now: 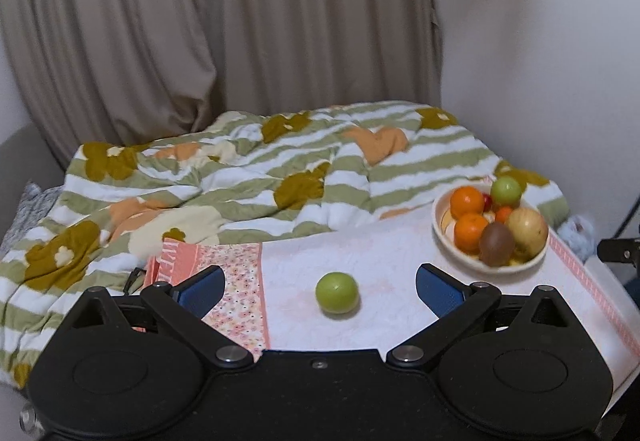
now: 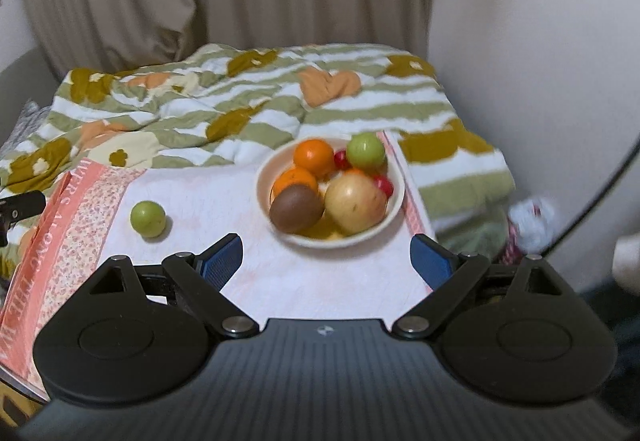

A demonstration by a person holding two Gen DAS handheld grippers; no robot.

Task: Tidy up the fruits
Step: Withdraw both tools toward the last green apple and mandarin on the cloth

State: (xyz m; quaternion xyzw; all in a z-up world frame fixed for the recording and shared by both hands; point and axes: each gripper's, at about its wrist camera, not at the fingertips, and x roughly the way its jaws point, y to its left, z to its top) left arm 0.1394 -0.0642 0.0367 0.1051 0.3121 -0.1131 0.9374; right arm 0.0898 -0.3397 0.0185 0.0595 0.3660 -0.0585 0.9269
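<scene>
A small round green fruit (image 1: 337, 292) lies alone on the pink-bordered white towel (image 1: 360, 253), between the spread, empty fingers of the left gripper (image 1: 320, 291); right of it, the cream bowl (image 2: 394, 177) of mixed fruit sits before the equally spread, empty right gripper (image 2: 326, 259)
</scene>
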